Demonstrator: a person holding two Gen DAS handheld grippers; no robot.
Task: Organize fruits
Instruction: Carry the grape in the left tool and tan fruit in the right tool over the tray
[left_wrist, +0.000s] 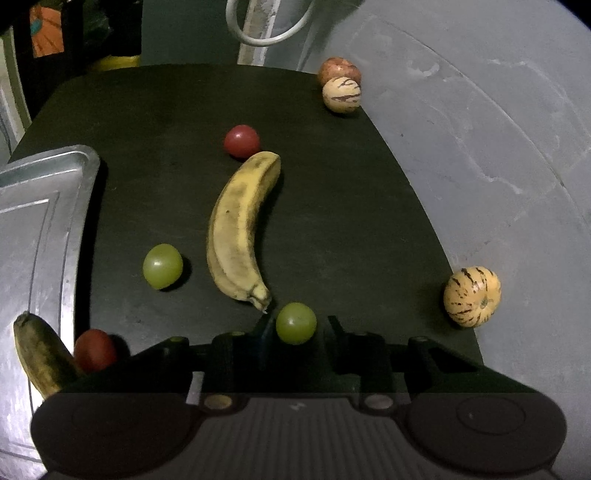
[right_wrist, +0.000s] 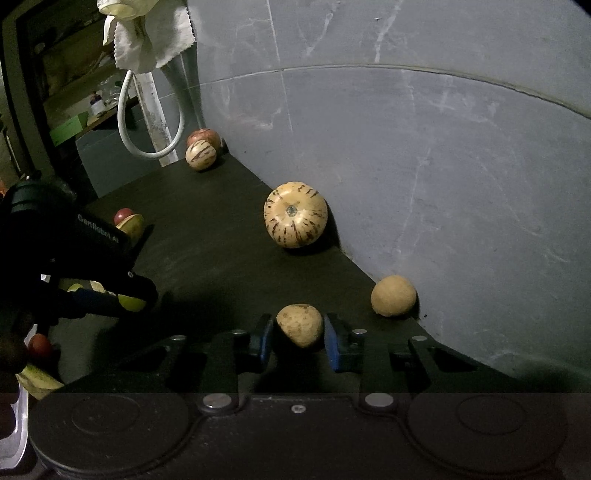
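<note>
In the left wrist view my left gripper (left_wrist: 297, 325) has a green grape (left_wrist: 296, 323) between its fingers; whether they press on it I cannot tell. A banana (left_wrist: 240, 225), a second green grape (left_wrist: 162, 266) and a red fruit (left_wrist: 241, 141) lie ahead on the black table (left_wrist: 332, 206). In the right wrist view my right gripper (right_wrist: 299, 332) has its blue pads (right_wrist: 334, 343) on either side of a tan fruit (right_wrist: 300, 325), with small gaps showing. The left gripper's body (right_wrist: 74, 258) shows at the left there, a green grape (right_wrist: 131, 301) at its tip.
A metal tray (left_wrist: 40, 229) at the left holds a dark banana (left_wrist: 40, 354); a red fruit (left_wrist: 95, 350) lies beside it. Striped melons (left_wrist: 472, 296) (left_wrist: 341, 94), an apple (left_wrist: 338, 68) and a round tan fruit (right_wrist: 393, 295) sit along the grey wall (right_wrist: 424, 166).
</note>
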